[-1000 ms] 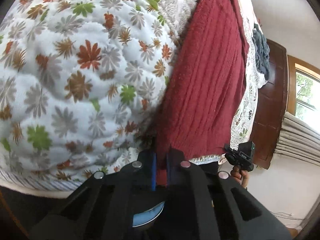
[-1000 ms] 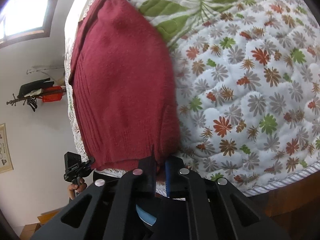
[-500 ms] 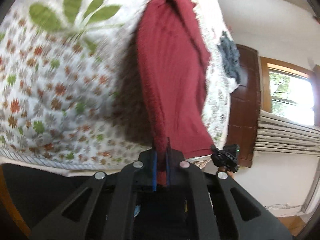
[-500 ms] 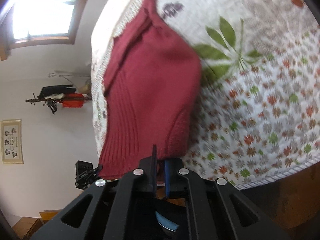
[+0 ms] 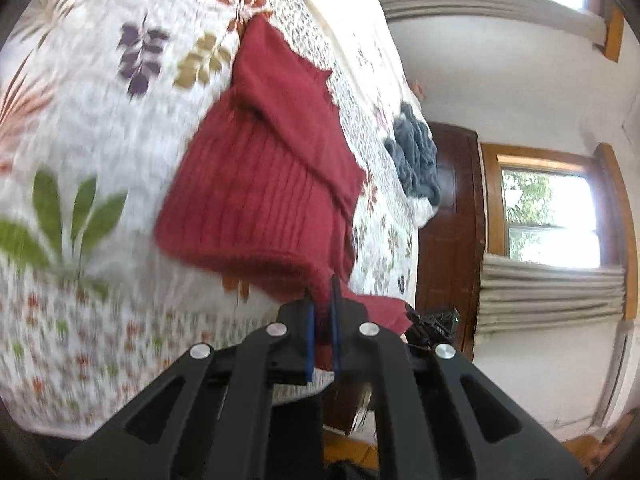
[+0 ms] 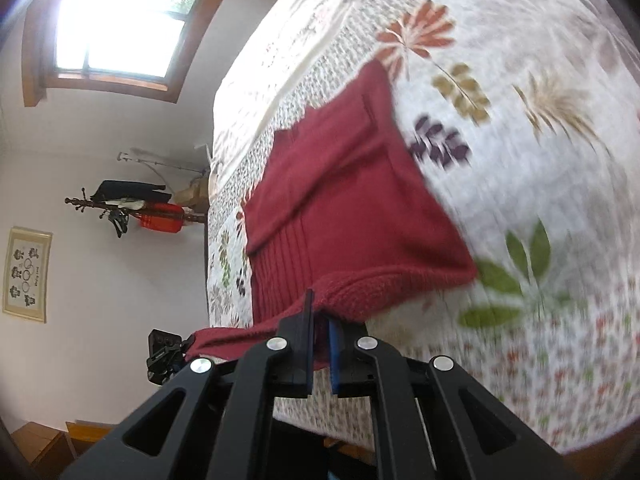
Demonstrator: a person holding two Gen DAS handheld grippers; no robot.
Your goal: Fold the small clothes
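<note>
- A white quilt (image 5: 100,128) with leaves and flowers on it is spread over the bed.
- A red knitted sweater (image 5: 256,184) is laid on the quilt, with its far part flat and one sleeve folded across it.
- The near edge of the sweater is lifted off the quilt and rolled over a little.
- The left gripper (image 5: 322,300) is pinched tight on one near corner of the sweater, and red cloth is seen between its two blue pads.
- A grey-blue bundle of cloth (image 5: 416,164) is seen further back on the bed, well apart from the sweater.
- A dark wooden door (image 5: 452,216) and a window (image 5: 548,216) are seen past the bed.
- In the right wrist view, the sweater (image 6: 344,204) is seen again on the quilt (image 6: 540,140).
- The right gripper (image 6: 320,316) is clamped on the other near corner, and the thick red hem is held between its fingers.
- A coat stand (image 6: 120,208) and a framed picture (image 6: 27,274) are seen by the wall.
</note>
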